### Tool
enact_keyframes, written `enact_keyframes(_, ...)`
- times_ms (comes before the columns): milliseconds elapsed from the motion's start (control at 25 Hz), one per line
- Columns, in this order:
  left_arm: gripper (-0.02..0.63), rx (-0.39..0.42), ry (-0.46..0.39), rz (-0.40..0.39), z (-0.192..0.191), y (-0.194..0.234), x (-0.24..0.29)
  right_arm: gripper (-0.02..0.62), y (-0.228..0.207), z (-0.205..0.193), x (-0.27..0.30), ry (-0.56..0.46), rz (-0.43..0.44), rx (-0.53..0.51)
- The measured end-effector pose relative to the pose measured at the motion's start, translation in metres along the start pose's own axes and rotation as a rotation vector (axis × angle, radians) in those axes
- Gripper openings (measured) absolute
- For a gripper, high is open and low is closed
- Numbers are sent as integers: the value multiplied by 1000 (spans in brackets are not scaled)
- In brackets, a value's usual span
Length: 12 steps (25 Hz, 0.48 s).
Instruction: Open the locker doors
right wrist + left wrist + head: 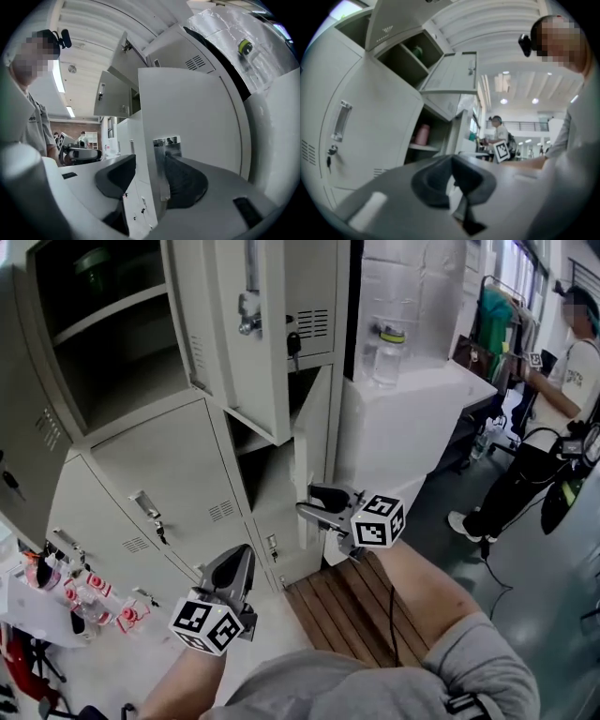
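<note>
Two grippers at my pale grey metal lockers (169, 465).
My right gripper (314, 503) sits spread astride the half-open lower door (317, 427) edge; my left gripper (234, 563), pressed together and empty, has open room.

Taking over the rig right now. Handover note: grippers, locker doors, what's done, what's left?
Left gripper: shut, empty, clear of the lockers.
Right gripper: jaws open, straddling the free edge of the lower right door, not clamped on it.
Done: upper left door and upper middle door are open; lower right door is partly open.
Left: swing that door wide, then open the closed door to its left.
</note>
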<state>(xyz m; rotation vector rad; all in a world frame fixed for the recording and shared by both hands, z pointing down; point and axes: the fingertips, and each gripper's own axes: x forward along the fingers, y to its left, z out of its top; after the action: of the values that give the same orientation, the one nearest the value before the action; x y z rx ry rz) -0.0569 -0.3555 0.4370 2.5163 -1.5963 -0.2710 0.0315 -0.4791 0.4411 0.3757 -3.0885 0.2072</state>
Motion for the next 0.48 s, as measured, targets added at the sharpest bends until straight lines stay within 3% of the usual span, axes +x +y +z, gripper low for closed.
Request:
enact_keyframes(200,2,8,3,12,-9,-39,16,192,-21,1,-68,-22,41,37)
enact_keyframes(480,3,10,18,25,-18,-69,30,192,-65,3,-132,3,1,15)
